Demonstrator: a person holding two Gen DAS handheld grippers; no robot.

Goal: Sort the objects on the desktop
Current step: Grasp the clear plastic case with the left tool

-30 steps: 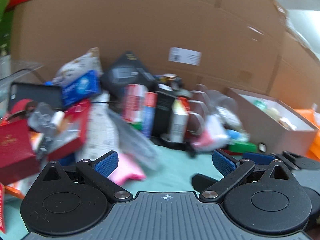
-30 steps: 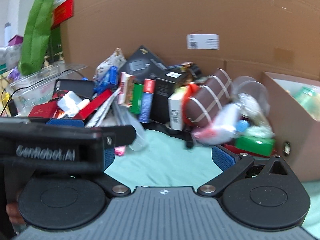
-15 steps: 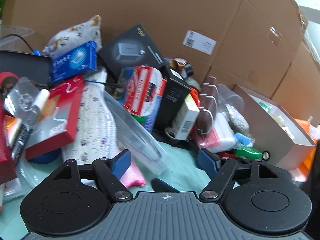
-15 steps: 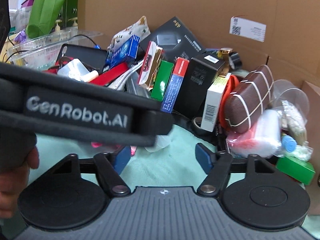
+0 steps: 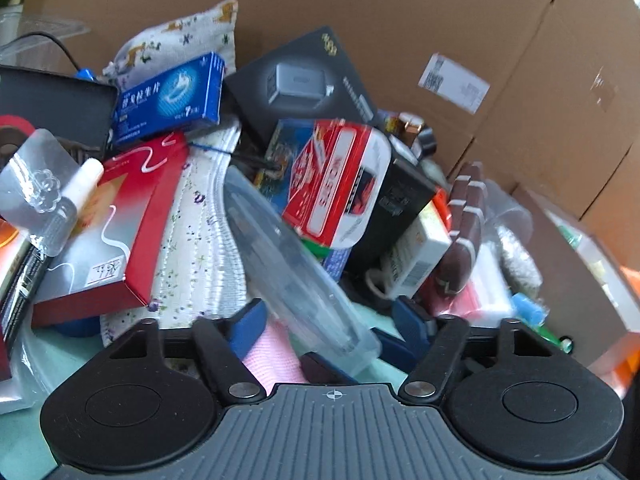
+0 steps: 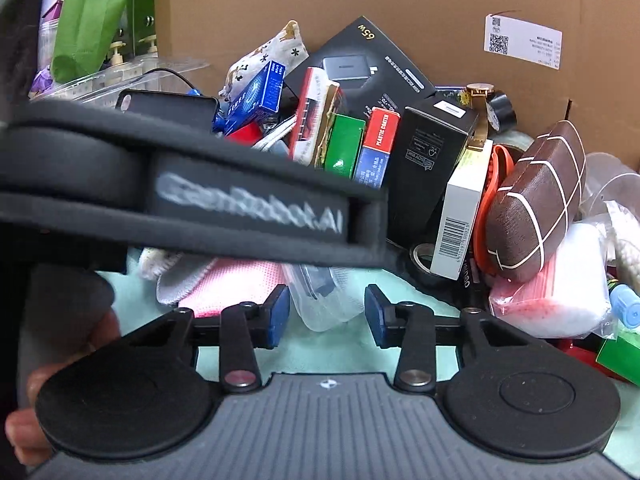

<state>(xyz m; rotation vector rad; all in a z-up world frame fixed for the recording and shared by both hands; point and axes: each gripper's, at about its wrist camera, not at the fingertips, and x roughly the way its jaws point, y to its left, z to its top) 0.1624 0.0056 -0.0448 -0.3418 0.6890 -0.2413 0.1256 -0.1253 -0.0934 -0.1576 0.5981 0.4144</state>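
A heap of desk items lies against a cardboard wall. A long clear plastic case slants down out of the heap, its near end between the open jaws of my left gripper. The same case end sits between the open jaws of my right gripper. A pink cloth lies under the case. The left gripper's body crosses the right wrist view and hides part of the heap.
The heap holds a red box, a blue box, a black charger box, a red and white tin and a brown case. An open grey box stands at the right. The table cover is pale green.
Both grippers have moved forward into the heap, and their jaws have narrowed. The clear case's end now lies between both pairs of jaws. The left gripper's body has swung further across the right view.
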